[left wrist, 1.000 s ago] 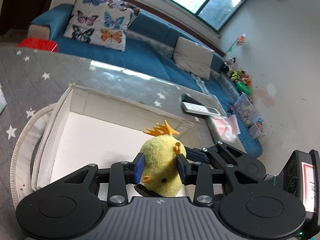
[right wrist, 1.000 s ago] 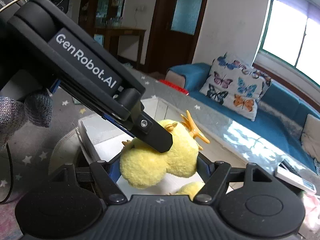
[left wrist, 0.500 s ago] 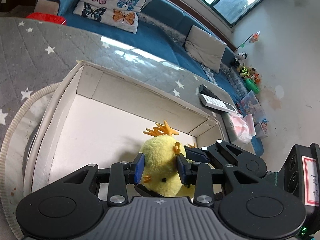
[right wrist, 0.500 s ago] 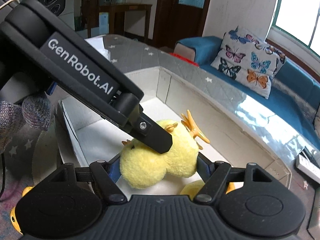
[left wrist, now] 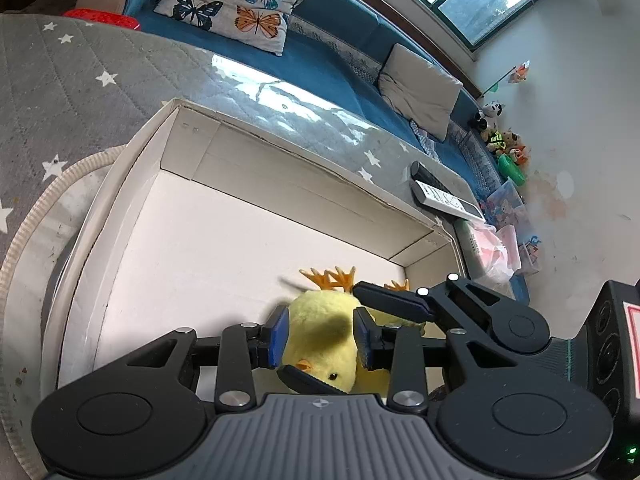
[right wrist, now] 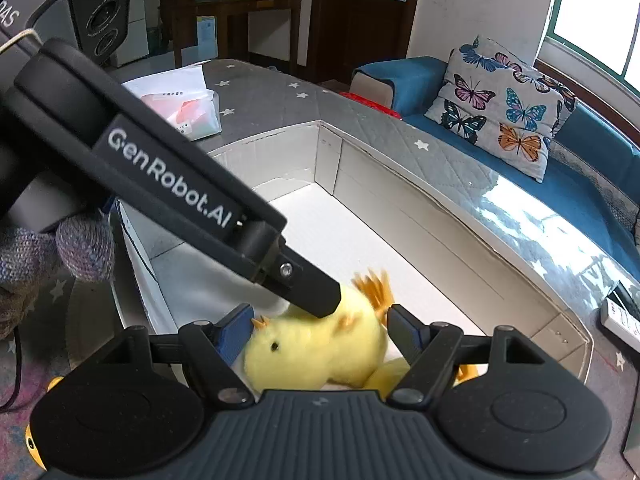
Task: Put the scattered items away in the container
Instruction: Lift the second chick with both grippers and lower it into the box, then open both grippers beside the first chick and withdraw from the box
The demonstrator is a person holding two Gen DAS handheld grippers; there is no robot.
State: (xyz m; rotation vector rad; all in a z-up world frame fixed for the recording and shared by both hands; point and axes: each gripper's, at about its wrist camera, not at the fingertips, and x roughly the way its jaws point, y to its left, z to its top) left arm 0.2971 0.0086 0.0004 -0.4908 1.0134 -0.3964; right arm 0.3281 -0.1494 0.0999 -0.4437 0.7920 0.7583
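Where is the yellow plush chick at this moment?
In both wrist views the yellow plush chick sits low inside the white cardboard box, near its right end, between the left gripper's jaws.

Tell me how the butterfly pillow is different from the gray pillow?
The butterfly pillow is white with colourful butterflies; the gray pillow is plain. The butterfly pillow sits by the sofa's armrest; the gray pillow sits farther along. Both lean on the blue sofa's back.

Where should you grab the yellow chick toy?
Pinch the chick across its round, squashy body from above, one pad on each side, as the left hand-held gripper does now. The orange feet are thin and floppy, so probably a poor hold.
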